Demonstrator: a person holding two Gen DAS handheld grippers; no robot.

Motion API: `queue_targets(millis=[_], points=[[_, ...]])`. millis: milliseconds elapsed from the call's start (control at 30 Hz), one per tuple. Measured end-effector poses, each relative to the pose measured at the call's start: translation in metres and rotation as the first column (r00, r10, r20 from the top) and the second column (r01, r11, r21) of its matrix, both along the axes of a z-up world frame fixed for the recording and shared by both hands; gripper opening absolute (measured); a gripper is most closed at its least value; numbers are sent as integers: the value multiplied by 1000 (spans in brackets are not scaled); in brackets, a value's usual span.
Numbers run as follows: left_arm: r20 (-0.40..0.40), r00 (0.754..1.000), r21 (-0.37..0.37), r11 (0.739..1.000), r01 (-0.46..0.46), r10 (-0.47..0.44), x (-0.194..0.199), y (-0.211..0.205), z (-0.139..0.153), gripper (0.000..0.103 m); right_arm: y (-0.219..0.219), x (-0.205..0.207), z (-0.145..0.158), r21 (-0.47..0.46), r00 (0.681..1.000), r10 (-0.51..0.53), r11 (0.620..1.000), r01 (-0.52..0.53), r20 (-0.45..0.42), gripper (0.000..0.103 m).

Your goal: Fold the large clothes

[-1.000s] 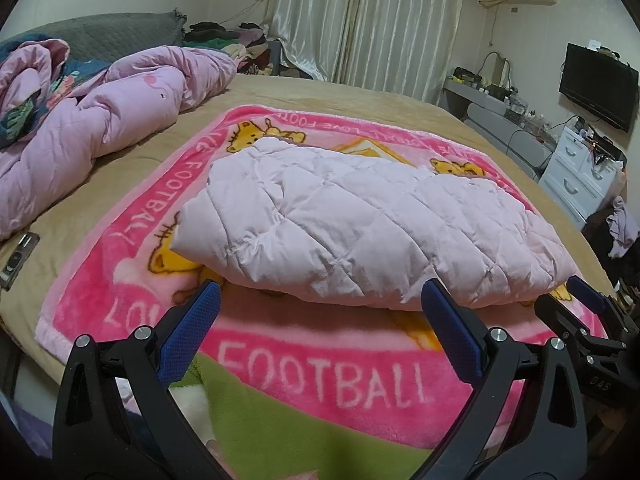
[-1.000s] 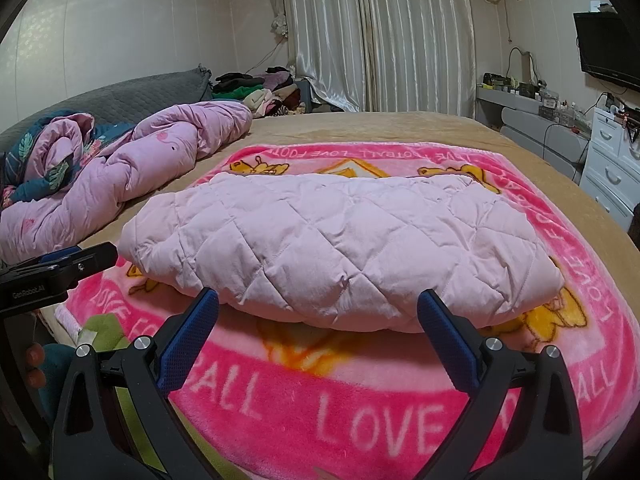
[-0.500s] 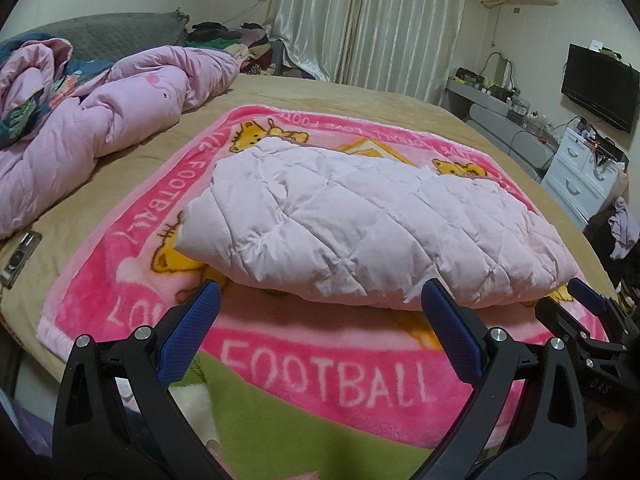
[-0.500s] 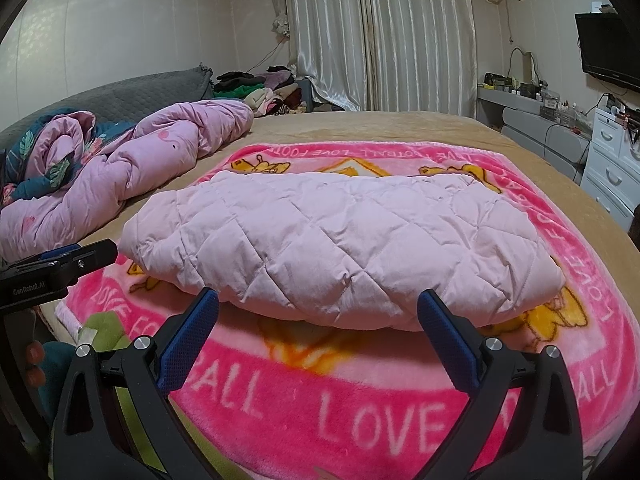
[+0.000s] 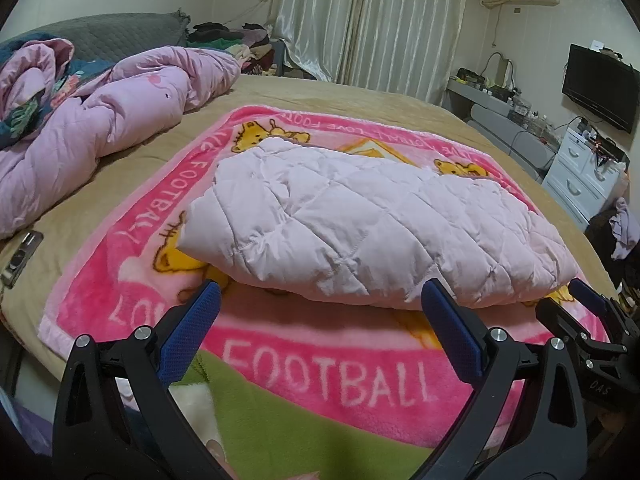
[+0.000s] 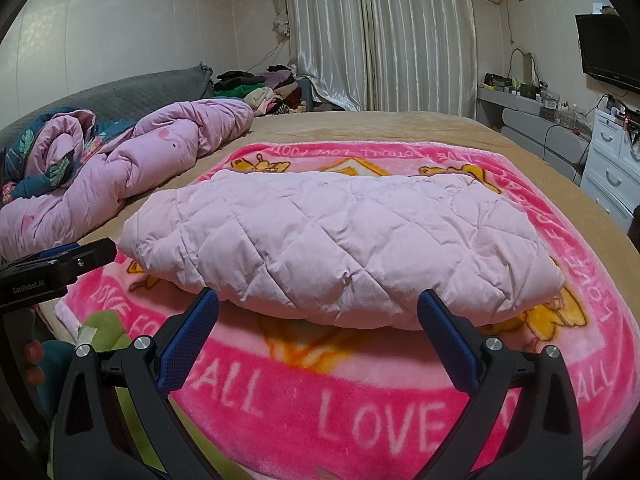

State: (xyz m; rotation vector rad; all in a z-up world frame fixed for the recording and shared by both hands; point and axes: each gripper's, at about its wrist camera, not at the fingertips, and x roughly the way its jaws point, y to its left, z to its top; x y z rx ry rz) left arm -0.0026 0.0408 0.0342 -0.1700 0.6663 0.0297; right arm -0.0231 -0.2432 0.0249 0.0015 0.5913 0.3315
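Quilted pink jacket (image 5: 372, 232) lying folded at centre of pink football blanket (image 5: 320, 364) on bed (image 5: 360, 96). We are holding left gripper (image 5: 320, 320) and right gripper (image 6: 318, 320) near its near edge, both spread wide, gripping nothing.

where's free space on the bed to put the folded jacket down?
Bare tan sheet beyond the pink blanket, toward the curtains, and a strip along the drawer side. The blanket's near band, between both open grippers and the jacket, is free. The left is crowded by the rumpled duvet.
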Motion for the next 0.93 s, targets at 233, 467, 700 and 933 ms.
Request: queue_targets(millis=[233, 467, 700, 933], points=[[1, 1000, 2, 1000, -8, 8, -1, 2, 0, 94, 0, -1, -1, 0, 1000, 0, 1000, 0, 4, 99], [-40, 999, 5, 1000, -14, 14, 0, 8, -6, 94, -9, -1, -6, -7, 999, -31, 999, 31, -6, 99], [-130, 989, -40, 996, -78, 72, 9, 45, -31, 94, -93, 12, -27, 3, 958, -277, 961, 278, -73, 99], [-213, 886, 149, 910, -387, 411, 56, 201, -67, 94, -344, 2, -79, -132, 545, -828, 559, 819, -129, 99]])
